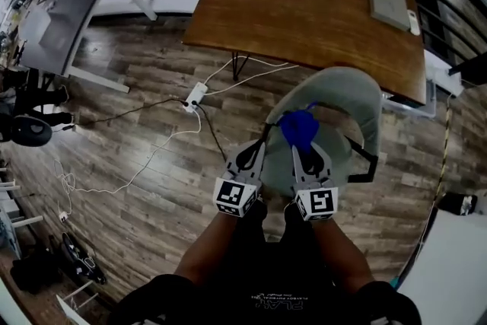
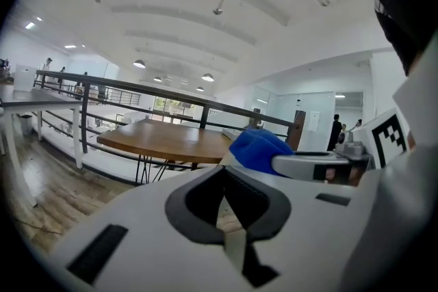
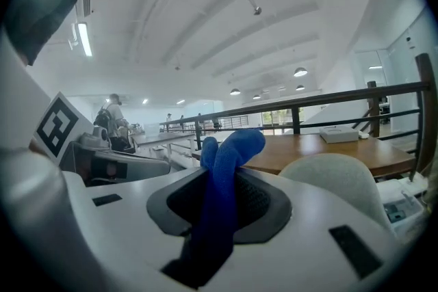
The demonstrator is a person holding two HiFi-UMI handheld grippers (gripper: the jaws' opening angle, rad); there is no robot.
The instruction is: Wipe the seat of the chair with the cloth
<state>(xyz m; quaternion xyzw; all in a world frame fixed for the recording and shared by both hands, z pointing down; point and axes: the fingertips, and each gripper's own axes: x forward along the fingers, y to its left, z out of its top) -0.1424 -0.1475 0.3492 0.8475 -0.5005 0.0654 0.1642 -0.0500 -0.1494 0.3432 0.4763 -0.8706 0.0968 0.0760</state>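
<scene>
Right gripper [image 1: 306,154] clenched on blue cloth [image 1: 298,127], bunched over seat of grey chair [image 1: 342,91], near side of wooden table [image 1: 304,4]; left gripper [image 1: 255,156] just left, jaws pressed together, empty

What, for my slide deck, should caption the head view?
Right gripper holds a blue cloth over the grey chair; left gripper empty.
</scene>
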